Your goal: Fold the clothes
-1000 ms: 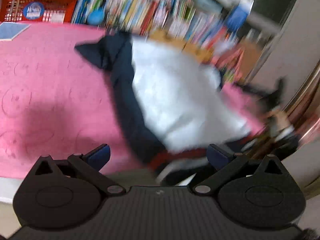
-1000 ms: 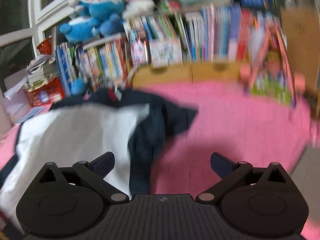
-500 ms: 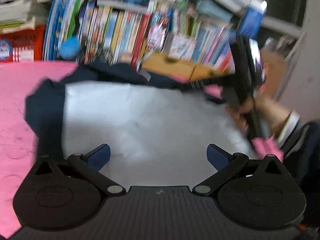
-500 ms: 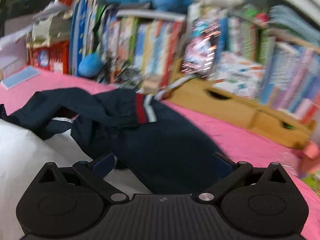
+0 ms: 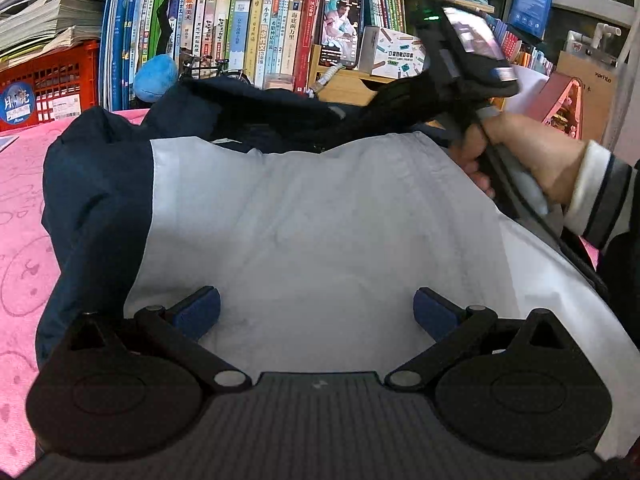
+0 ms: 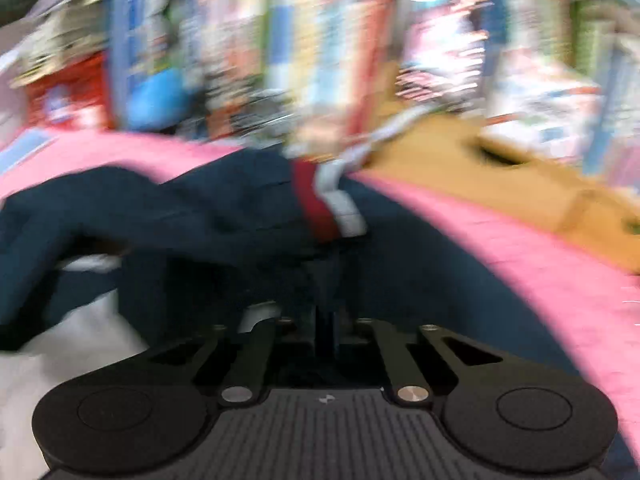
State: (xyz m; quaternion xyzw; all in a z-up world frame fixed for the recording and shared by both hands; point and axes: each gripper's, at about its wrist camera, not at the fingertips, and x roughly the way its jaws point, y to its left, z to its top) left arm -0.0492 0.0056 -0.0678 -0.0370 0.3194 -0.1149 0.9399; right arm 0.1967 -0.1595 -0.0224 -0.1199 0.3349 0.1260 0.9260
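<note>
A jacket with a white body [image 5: 312,232] and navy sleeves [image 5: 96,184] lies on the pink cover [image 5: 20,216]. My left gripper [image 5: 316,312] is open, low over the white panel. In the left wrist view my right gripper [image 5: 460,80] reaches into the navy fabric at the far edge. In the blurred right wrist view my right gripper [image 6: 326,324] is shut on the navy jacket fabric [image 6: 400,264], near a red and white striped cuff [image 6: 326,208].
A bookshelf packed with books [image 5: 248,32] runs along the back. A red crate [image 5: 48,84] with paper stacks stands at back left. A wooden box [image 6: 500,184] and a blue plush toy [image 5: 156,76] sit by the shelf.
My right gripper has closed on the navy fabric. My left gripper has steadied over the white panel and stays open.
</note>
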